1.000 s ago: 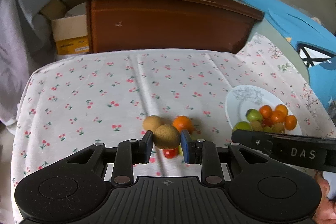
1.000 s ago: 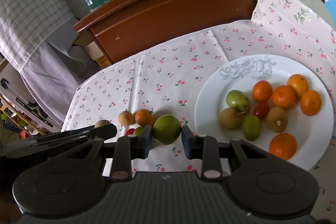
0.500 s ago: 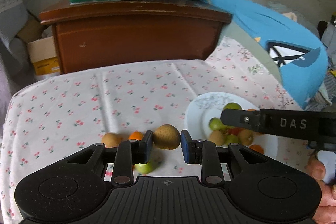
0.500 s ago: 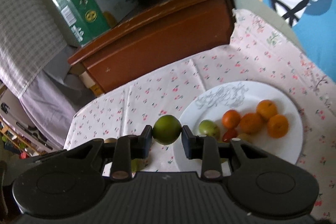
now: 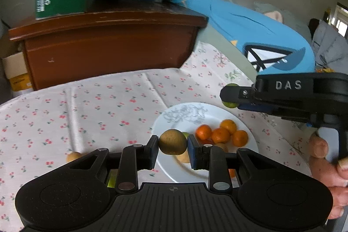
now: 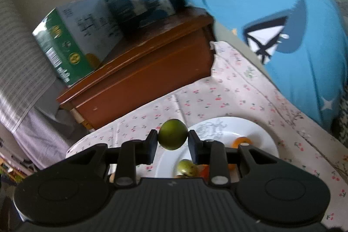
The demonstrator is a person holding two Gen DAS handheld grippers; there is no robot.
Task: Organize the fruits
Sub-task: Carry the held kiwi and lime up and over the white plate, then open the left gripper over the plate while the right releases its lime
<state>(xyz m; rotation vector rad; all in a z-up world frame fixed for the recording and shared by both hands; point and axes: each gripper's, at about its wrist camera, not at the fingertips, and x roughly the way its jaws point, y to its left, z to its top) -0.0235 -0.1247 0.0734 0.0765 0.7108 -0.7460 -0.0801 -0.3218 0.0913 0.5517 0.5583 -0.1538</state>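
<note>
Already the white plate (image 5: 174, 114) holds several oranges (image 5: 220, 134); left gripper (image 5: 173, 142) pinches a brown fruit (image 5: 173, 141), right gripper (image 6: 173, 138) a green fruit (image 6: 173, 137).

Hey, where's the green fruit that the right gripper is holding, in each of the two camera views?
Left wrist view: green fruit at right, mostly hidden behind the right gripper's fingertip, above the plate.
Right wrist view: green fruit centre, clamped between the fingers.
Shared landmark: white plate.
</note>
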